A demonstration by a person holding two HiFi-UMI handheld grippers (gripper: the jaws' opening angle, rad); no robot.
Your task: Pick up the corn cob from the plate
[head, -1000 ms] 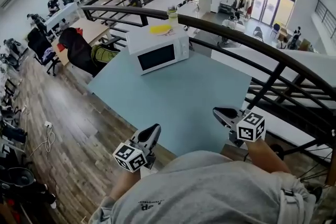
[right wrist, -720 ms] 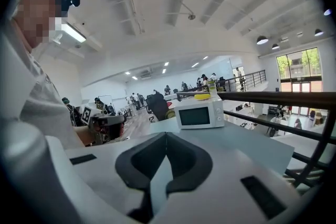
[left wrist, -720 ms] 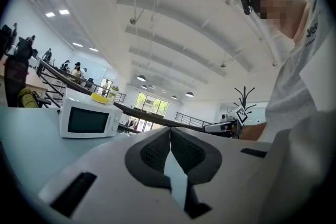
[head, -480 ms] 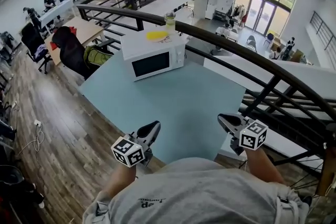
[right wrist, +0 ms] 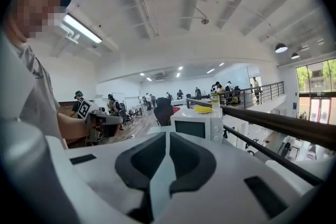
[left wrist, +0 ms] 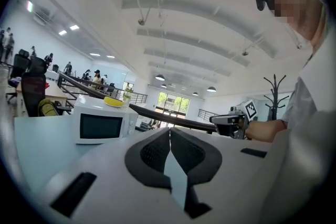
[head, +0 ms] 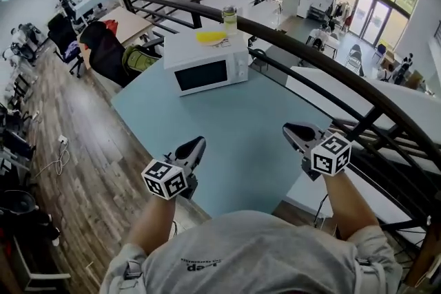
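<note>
Both grippers have come forward since a second ago: the left gripper (head: 196, 145), whose marker cube then hung at the near edge of the pale blue table (head: 269, 113), now reaches further in over the surface, and the right gripper (head: 289, 129) has likewise advanced and sits a little higher in the head view. The person's torso covers more of the table's near edge than before. The jaws have not changed: in the left gripper view the left gripper (left wrist: 169, 131) has its two pads pressed together at the tip with nothing between them, and in the right gripper view the right gripper (right wrist: 168, 137) is just as tightly closed and empty. The white microwave (head: 207, 64) stands at the far end of the table as it did, well apart from both grippers. On its top lies a yellow item (head: 210, 36), too small to tell cob from plate, with a green-capped jar (head: 229, 18) just beside it; the same yellow item (left wrist: 113, 102) shows on the microwave in the left gripper view. A dark railing (head: 317, 58) curves past behind the table.
</note>
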